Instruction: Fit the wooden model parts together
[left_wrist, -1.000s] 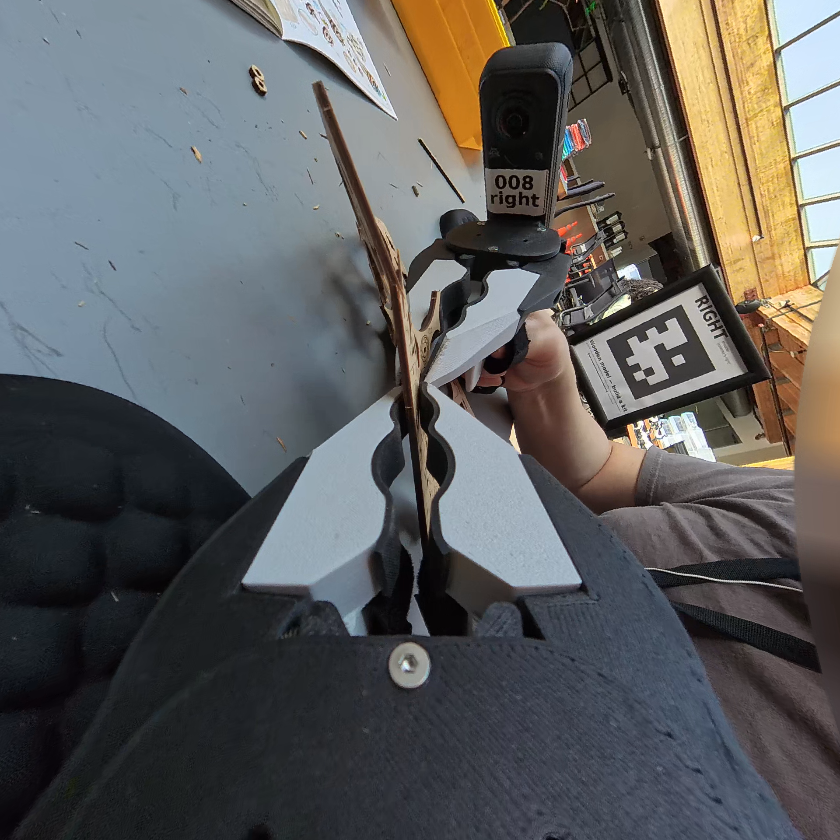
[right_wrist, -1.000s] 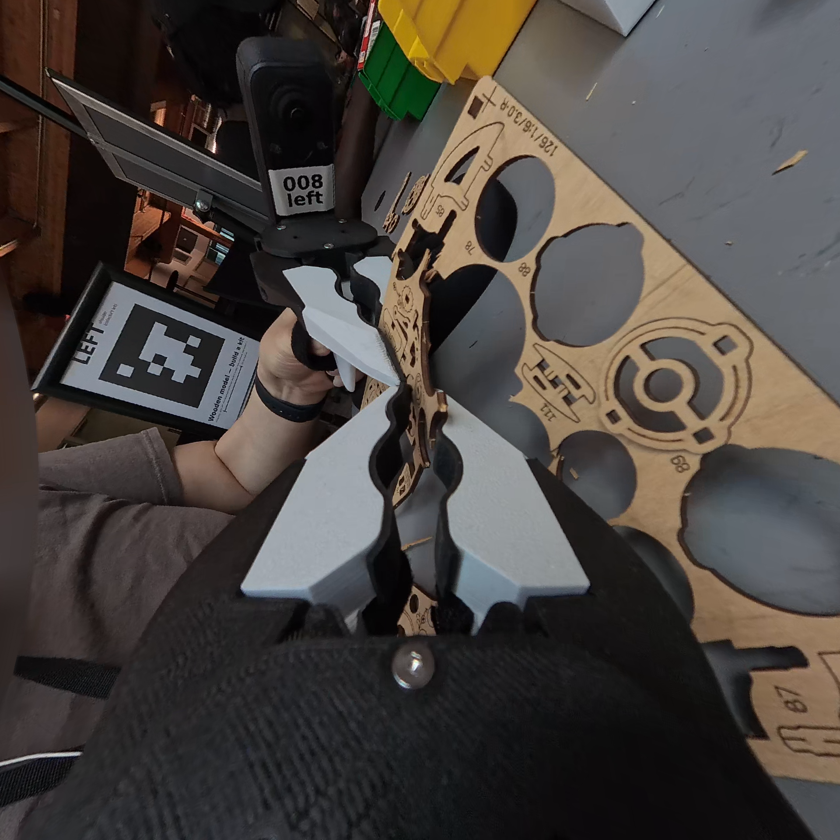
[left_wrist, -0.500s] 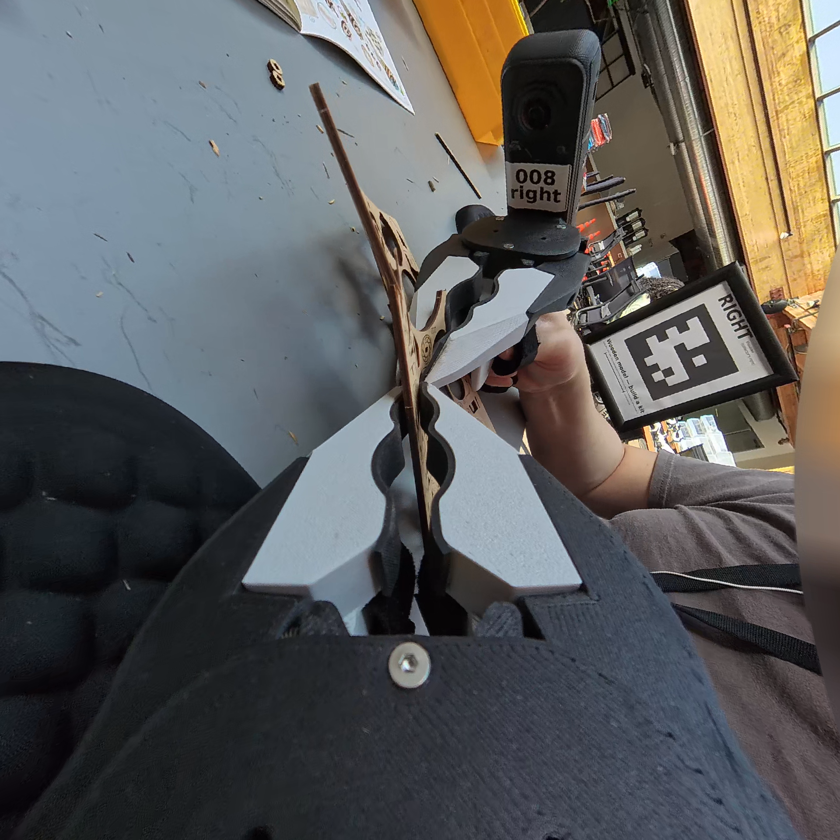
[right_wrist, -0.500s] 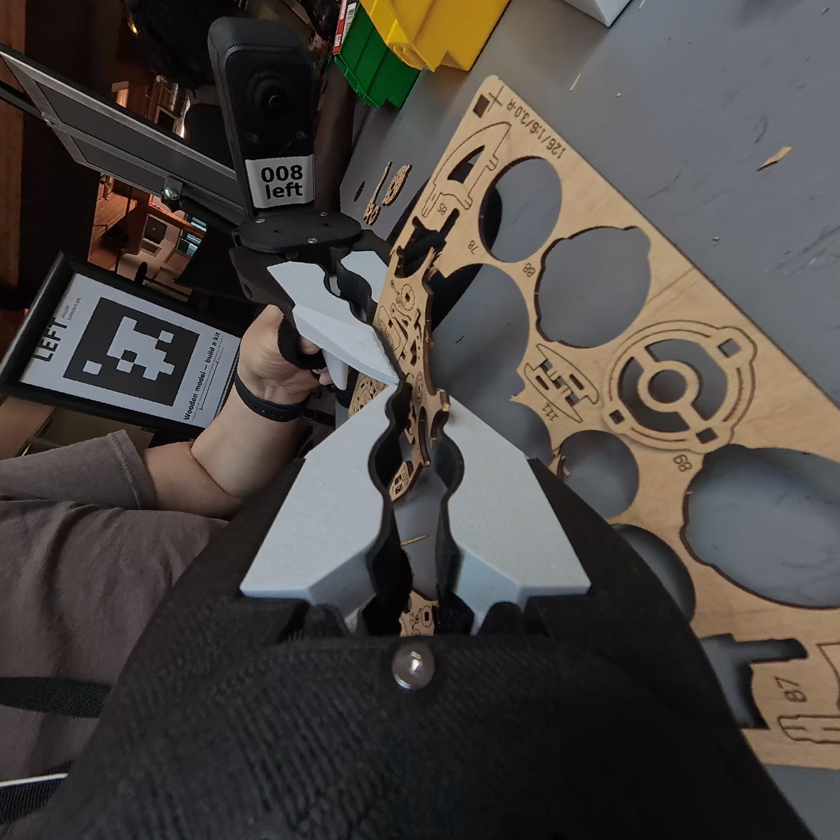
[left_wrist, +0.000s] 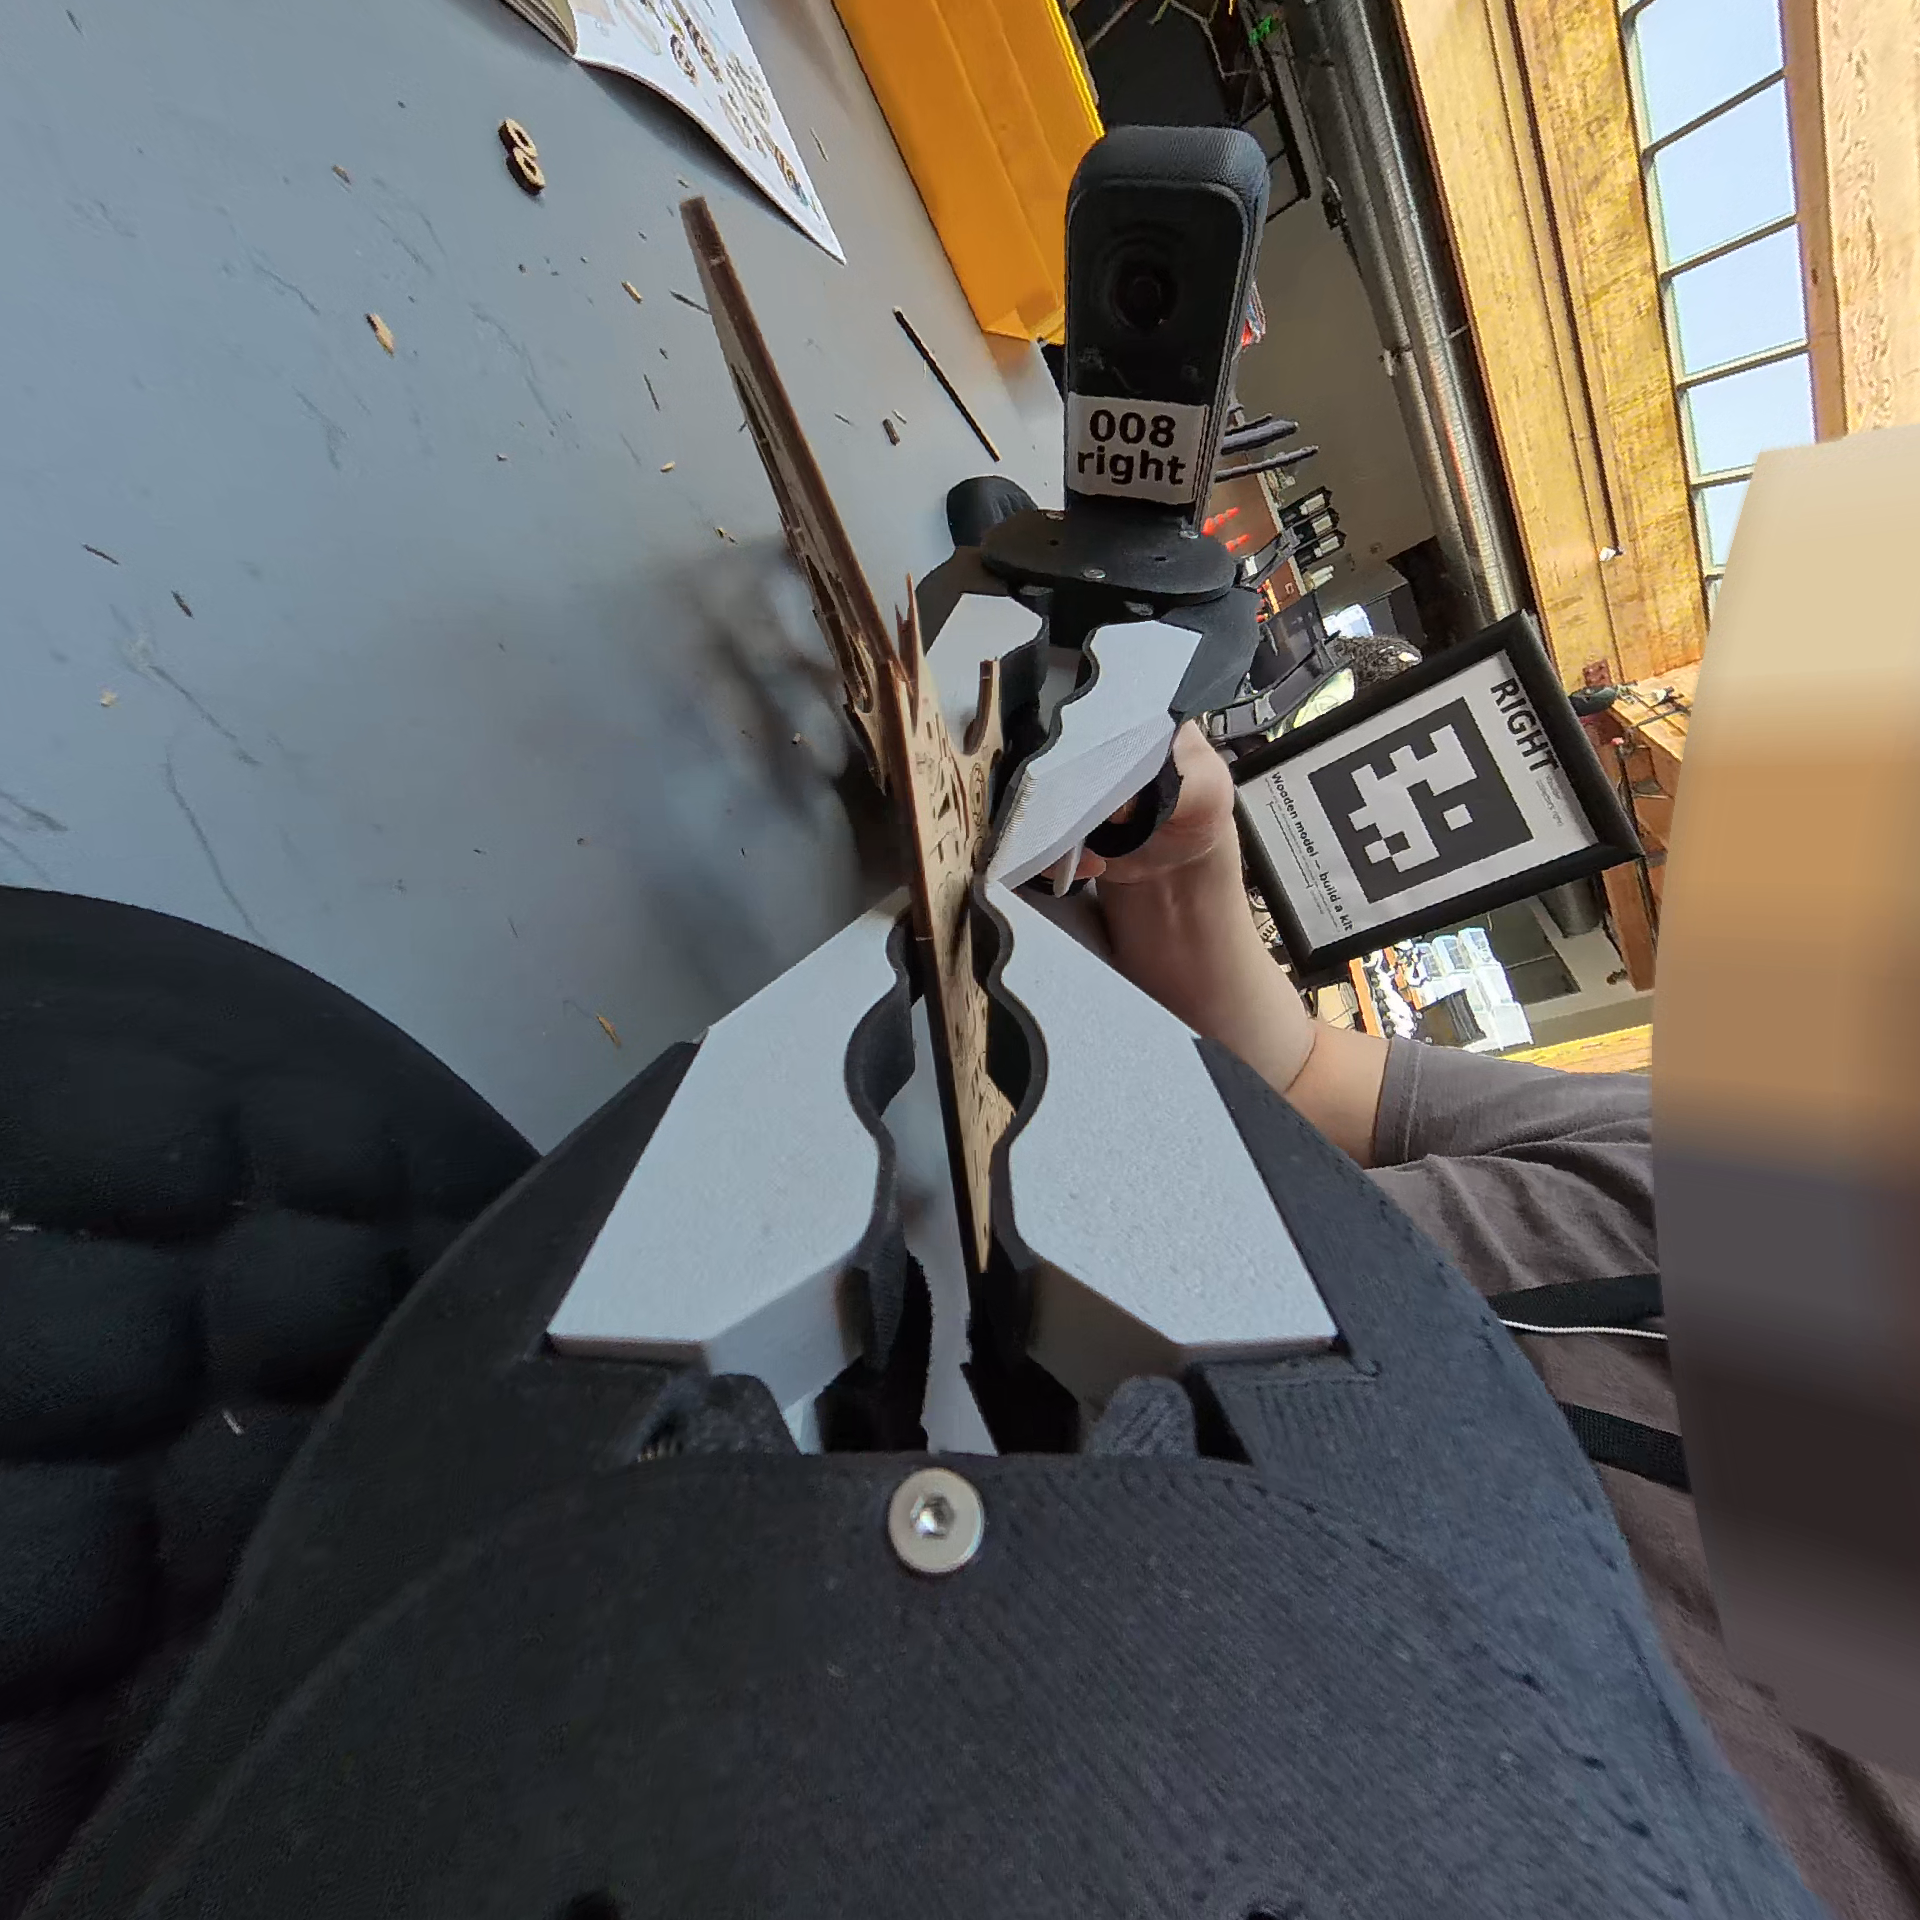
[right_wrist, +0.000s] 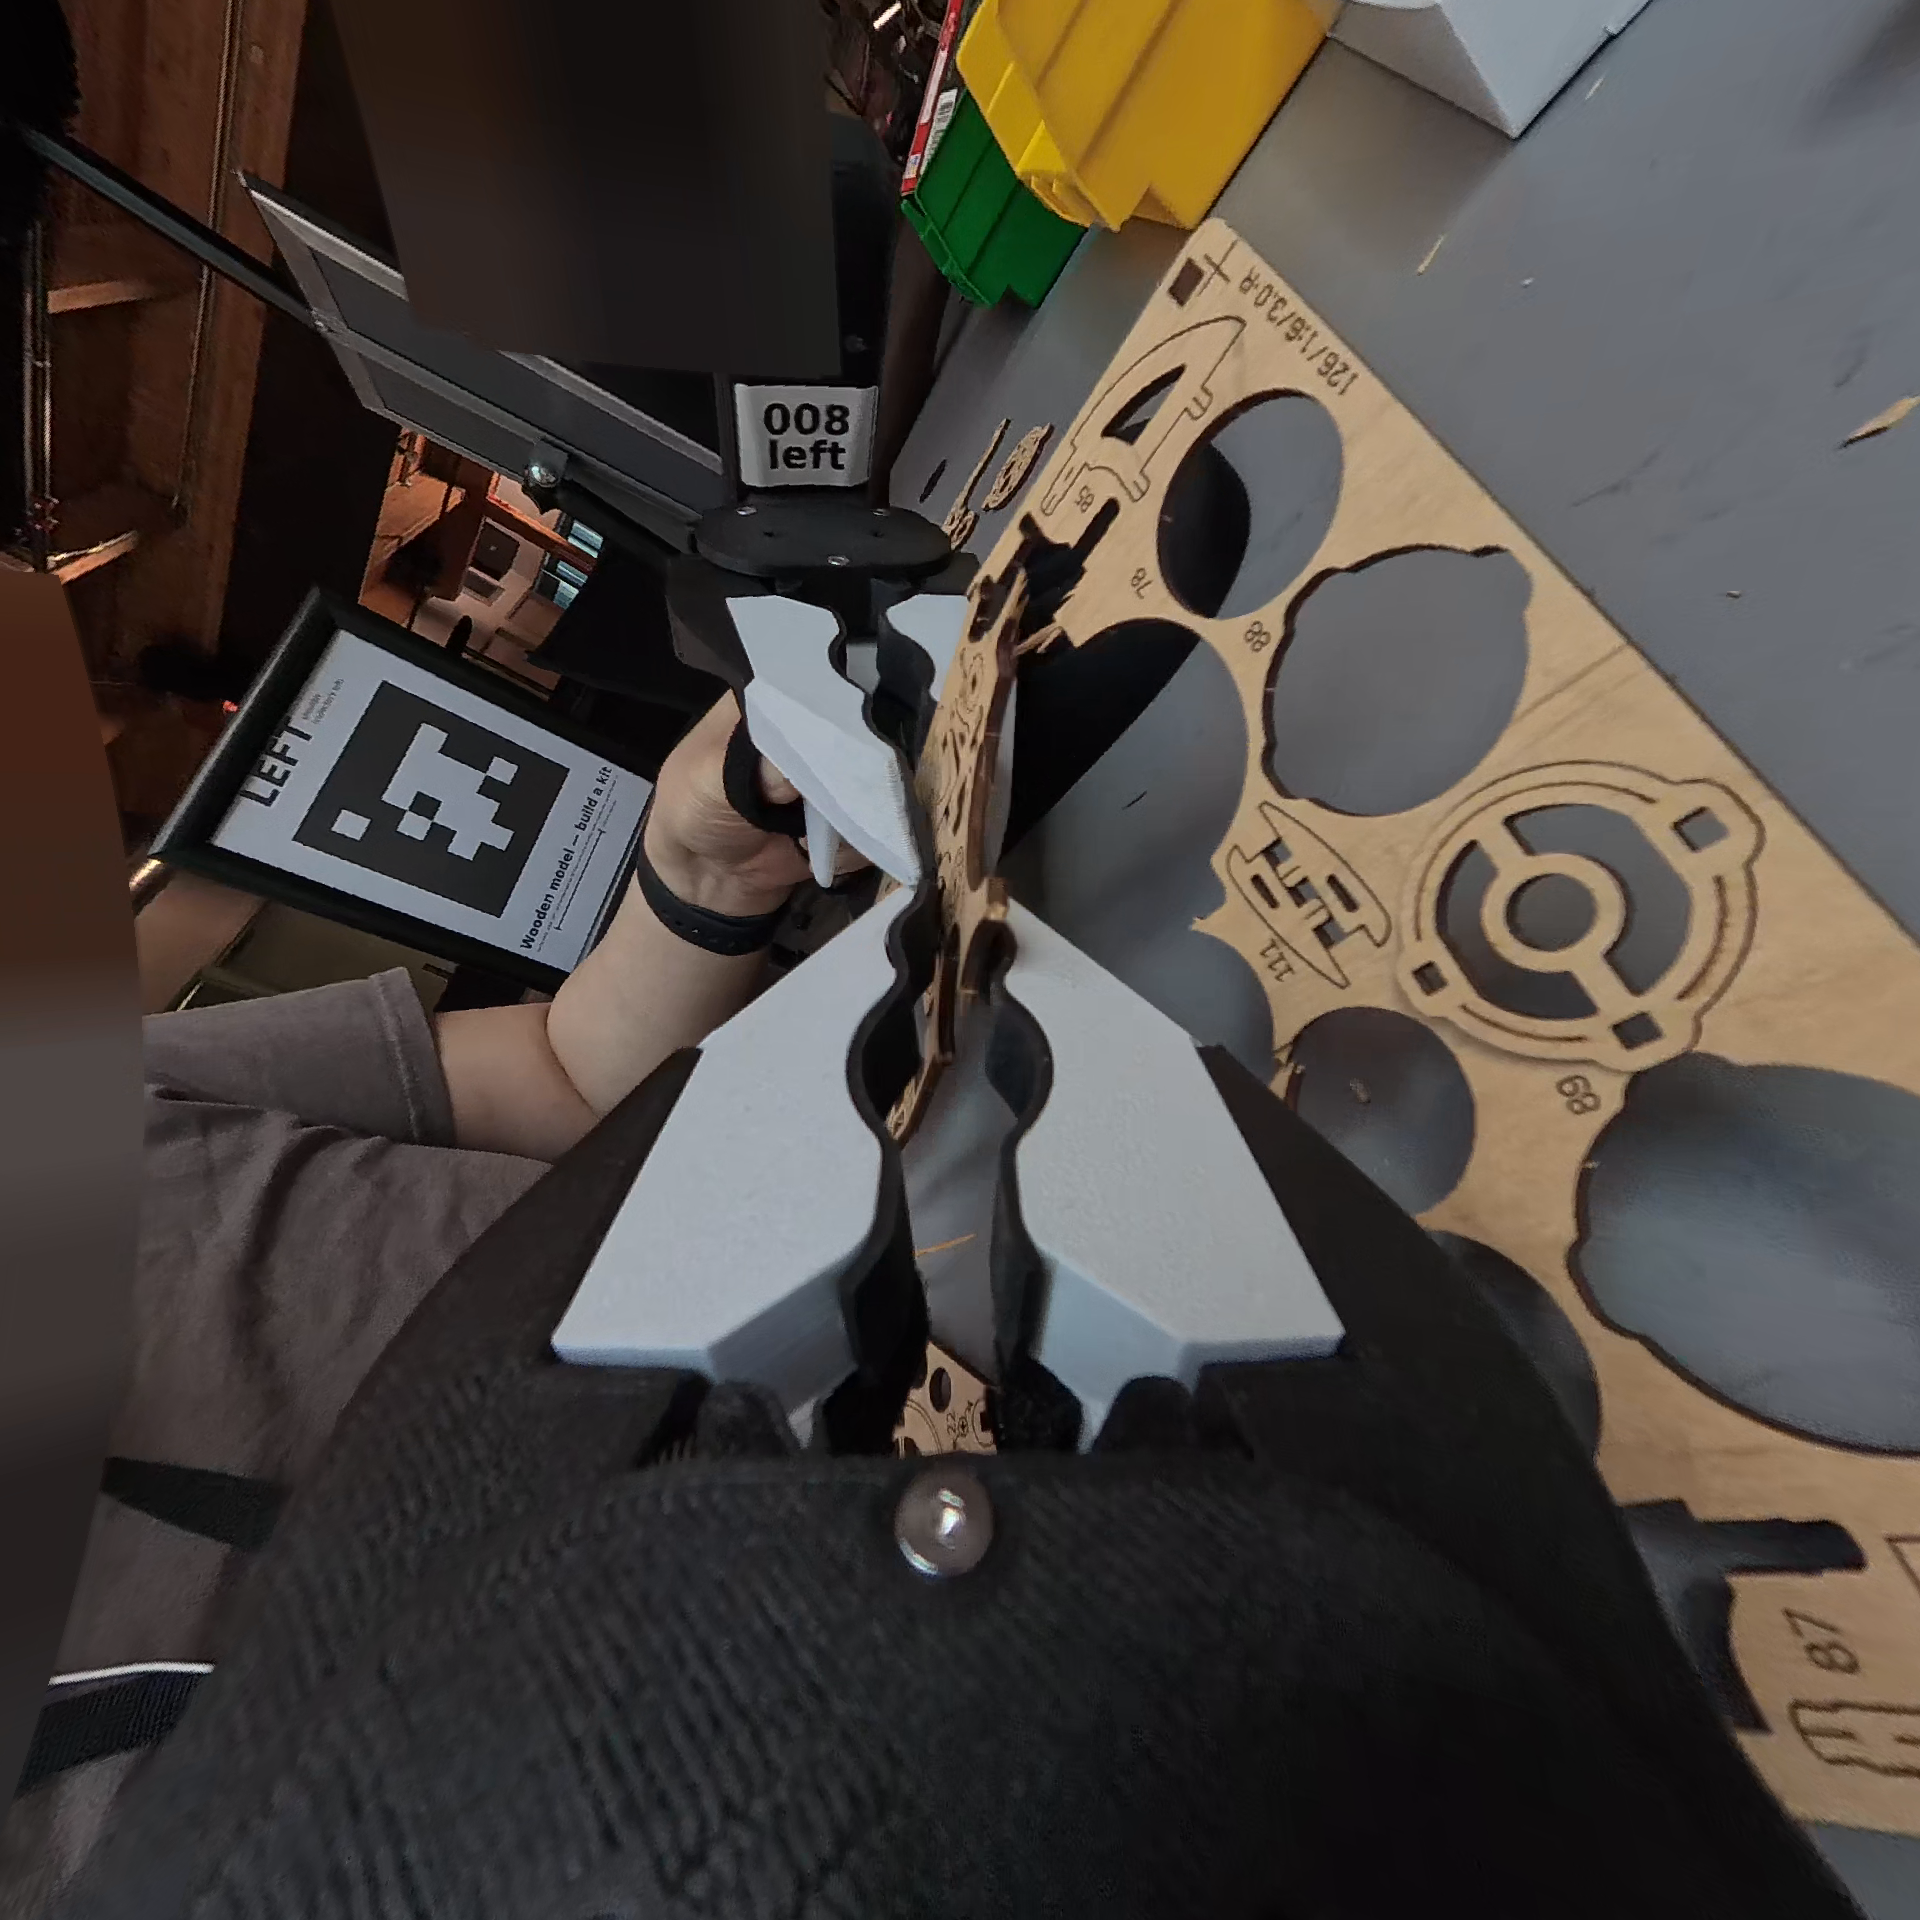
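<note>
Wooden part (left_wrist: 951, 997), thin, engraved, seen edge-on: it stands between the jaws of the left gripper (left_wrist: 954, 914), which are pressed onto its faces near the tips. Its far end runs on past those tips toward the right gripper (left_wrist: 997, 821). In the right wrist view a curved wooden piece (right_wrist: 961, 925) sits between the jaws of the right gripper (right_wrist: 956, 920), pinched at the tips. The two grippers meet nearly tip to tip, so both appear to grip one assembly or two pieces at a joint; which, I cannot tell.

Judgement on the step: seating one piece into the other. Keep both grips close to the joint, keep the flat faces parallel, and push along the plane of the wood. Thin ply probably snaps if twisted or levered sideways.

Left wrist view only: a long wooden strip (left_wrist: 769, 395) rising beyond the left jaws, edge-on; a small loose wooden bit (left_wrist: 522, 156) on the grey table (left_wrist: 312, 520) far beyond; a black pad (left_wrist: 156, 1195) to the left of the jaws.

Right wrist view only: the cut-out plywood sheet (right_wrist: 1558, 831) flat on the table to the right of the jaws, most shapes already removed; yellow and green bins (right_wrist: 1060, 156) beyond it.
</note>
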